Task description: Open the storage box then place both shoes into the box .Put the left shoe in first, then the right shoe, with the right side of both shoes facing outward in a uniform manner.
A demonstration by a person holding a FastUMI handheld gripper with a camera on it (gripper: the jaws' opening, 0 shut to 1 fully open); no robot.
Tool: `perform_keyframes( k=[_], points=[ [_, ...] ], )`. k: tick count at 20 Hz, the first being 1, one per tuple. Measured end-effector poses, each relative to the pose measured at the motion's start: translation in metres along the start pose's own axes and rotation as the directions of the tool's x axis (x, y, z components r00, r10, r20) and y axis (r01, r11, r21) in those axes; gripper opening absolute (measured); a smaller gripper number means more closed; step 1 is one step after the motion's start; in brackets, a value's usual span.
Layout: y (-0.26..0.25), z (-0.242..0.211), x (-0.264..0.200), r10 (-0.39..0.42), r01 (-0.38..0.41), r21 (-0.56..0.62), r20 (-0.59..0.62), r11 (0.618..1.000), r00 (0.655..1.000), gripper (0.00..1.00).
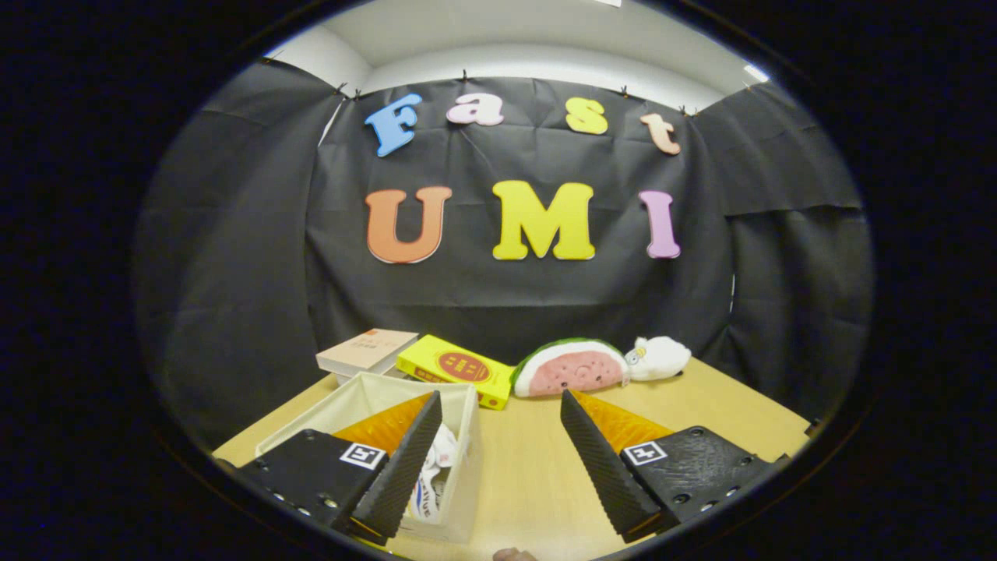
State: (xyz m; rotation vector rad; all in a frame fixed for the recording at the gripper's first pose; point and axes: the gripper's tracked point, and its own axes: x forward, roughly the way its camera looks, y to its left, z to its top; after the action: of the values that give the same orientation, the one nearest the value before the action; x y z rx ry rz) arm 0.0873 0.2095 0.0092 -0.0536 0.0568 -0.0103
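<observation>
Item 1, gripper (pixel 498 440): we record its fingers spread wide, nothing between them, raised above the wooden table (pixel 701 397). The bare tabletop shows through the gap.

Item 2, storage box (pixel 471 436): a pale open-topped box, sitting on the table behind and beside the left finger (pixel 405 460). Its lid is not on it, so we judge the opening step done.

Item 3, shoe (pixel 432 475): white material with some printed marking lies inside the box, just beside the left finger. We take it for a shoe, though much of it is hidden; we cannot tell whether one or two lie there, nor which way they face.

Item 4, background stock, well beyond the fingers near the booth's cloth wall: a pale book (pixel 366 351), a yellow book (pixel 456 368) resting by the far corner of the box, a watermelon-slice plush (pixel 572 368), and a small white plush (pixel 658 357) touching it.

Risks noted:
- The left finger overlaps the box rim in our sight; a careless sweep could catch the wall and drag or tip the box.
- If a shoe remains to be placed, we cannot see it, and reaching blind may knock the plush toys or books.
- Orientation is unverified; a shoe turned the wrong way would fail the uniform-facing rule.
</observation>
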Motion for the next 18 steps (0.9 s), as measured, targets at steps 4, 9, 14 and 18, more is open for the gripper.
perform_keyframes(
  k=[4,9,14,18],
  points=[
    [-0.036,0.012,-0.037,-0.058,0.060,-0.016,0.096,0.998,0.994,0.98],
    [-0.080,0.002,-0.064,-0.092,0.094,-0.012,0.105,0.995,0.990,0.98],
    [-0.112,0.007,-0.082,-0.095,0.098,-0.022,0.119,0.995,0.988,0.98],
    [-0.137,0.016,-0.099,-0.115,0.116,0.003,0.160,0.993,0.980,0.98]
  ],
)
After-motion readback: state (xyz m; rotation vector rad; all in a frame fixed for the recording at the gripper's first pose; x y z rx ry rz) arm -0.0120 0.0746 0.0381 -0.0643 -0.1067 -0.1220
